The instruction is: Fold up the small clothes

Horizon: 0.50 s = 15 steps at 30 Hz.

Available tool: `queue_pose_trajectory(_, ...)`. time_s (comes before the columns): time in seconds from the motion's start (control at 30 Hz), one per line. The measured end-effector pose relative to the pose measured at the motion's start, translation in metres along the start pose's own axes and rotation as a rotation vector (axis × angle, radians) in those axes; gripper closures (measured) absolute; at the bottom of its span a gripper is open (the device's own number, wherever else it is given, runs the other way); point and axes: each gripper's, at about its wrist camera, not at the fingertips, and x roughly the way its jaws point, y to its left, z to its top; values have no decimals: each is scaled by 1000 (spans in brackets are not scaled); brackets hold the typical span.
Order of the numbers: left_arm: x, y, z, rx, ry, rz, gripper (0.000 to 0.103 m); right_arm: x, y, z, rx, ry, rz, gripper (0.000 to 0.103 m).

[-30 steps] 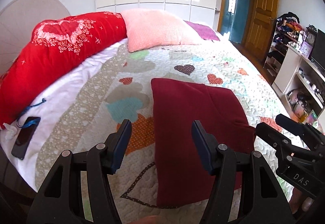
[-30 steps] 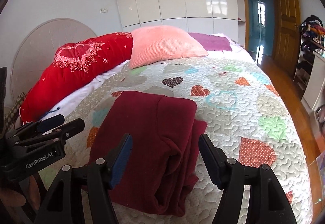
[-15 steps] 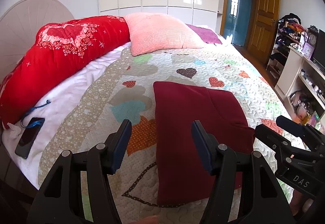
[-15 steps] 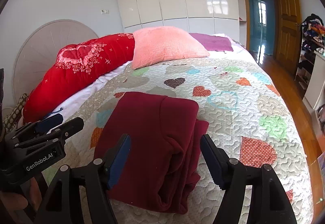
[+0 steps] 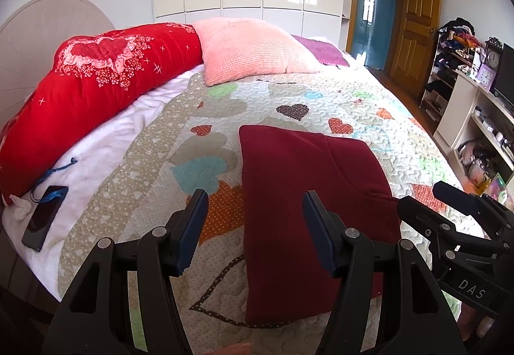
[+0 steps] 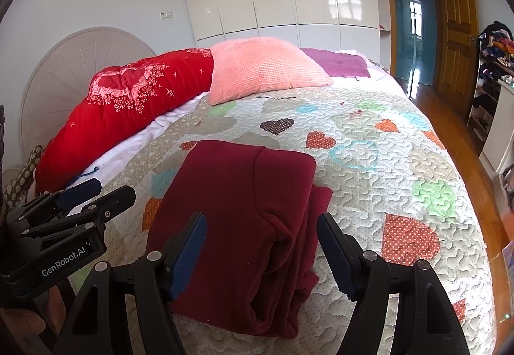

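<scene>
Now the maroon garment (image 5: 308, 213) lies folded into a long panel on the bed (image 5: 369, 104), its right edge bunched in loose layers. Both tools hover above its near end, the left tool (image 5: 253, 226) and right tool (image 6: 260, 249) wide open and empty. Probably best to tidy that ragged edge first, then pinch both near corners and fold away evenly.

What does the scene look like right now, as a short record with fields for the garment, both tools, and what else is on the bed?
garment: dark red garment, folded, lying on the quilt
left tool: open, empty, above the garment's left edge
right tool: open, empty, above the garment's bunched right side
pillows: red bolster, pink pillow
other: phone at the bed's left edge
</scene>
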Motion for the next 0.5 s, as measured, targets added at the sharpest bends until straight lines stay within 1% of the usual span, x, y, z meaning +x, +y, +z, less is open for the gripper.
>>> queue_pose_trajectory(0.4,4,-1,-2,17,-1,-28,42,6,-5,-4,10,20,6,34)
queue_pose_trajectory(0.5,9,2,-2,5,15,-46,42,8,-9,-4,13,24,5,34)
